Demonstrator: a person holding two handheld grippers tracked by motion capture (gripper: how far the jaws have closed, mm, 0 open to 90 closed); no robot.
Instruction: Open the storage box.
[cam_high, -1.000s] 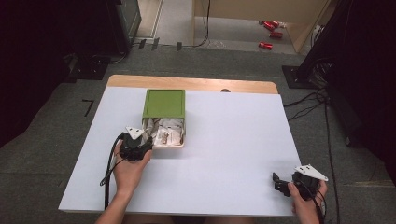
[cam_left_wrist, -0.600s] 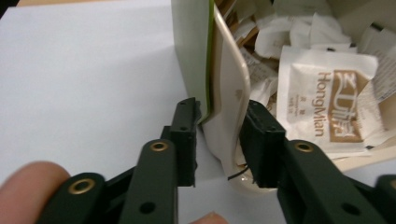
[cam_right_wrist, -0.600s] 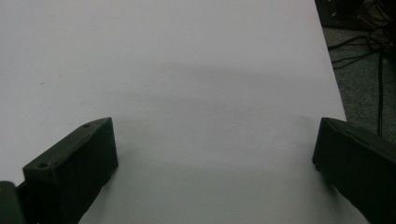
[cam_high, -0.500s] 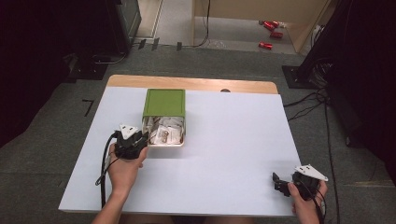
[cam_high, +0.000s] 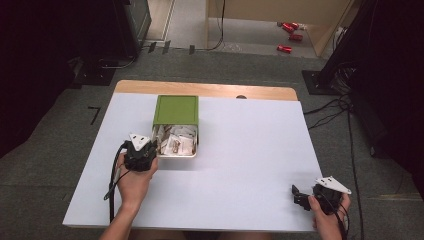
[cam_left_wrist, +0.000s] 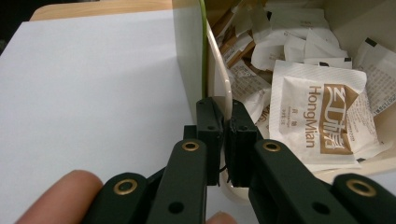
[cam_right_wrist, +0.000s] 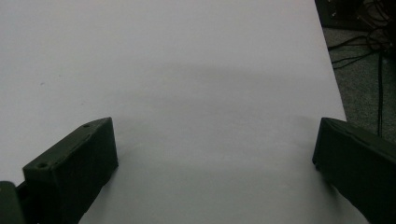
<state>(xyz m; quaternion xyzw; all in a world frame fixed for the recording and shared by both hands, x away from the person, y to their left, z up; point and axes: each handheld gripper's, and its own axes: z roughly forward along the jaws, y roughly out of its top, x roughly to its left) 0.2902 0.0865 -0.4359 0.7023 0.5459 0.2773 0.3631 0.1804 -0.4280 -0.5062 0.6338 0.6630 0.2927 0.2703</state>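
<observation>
A cream box (cam_high: 176, 154) with a green lid (cam_high: 176, 110) lying over its far half sits left of the table's centre. Inside it are several white sachets (cam_left_wrist: 322, 116), one printed "HongMian". My left gripper (cam_high: 141, 156) is at the box's near-left corner. In the left gripper view the left gripper (cam_left_wrist: 225, 126) is shut on the box's cream side wall (cam_left_wrist: 229, 91), one jaw outside and one inside. My right gripper (cam_high: 299, 196) rests near the table's front right corner. Seen from its own camera, the right gripper (cam_right_wrist: 215, 158) stands open over bare white table.
The white table top (cam_high: 250, 140) has a wooden strip (cam_high: 200, 89) along its far edge. Cables (cam_high: 330, 107) lie on the grey floor to the right. Dark equipment stands beyond the far left corner, and red items (cam_high: 287, 35) lie on the floor far behind.
My left gripper has shifted slightly to the left at the box's near-left corner, and the hand has turned a little. The box and the right gripper have stayed put.
</observation>
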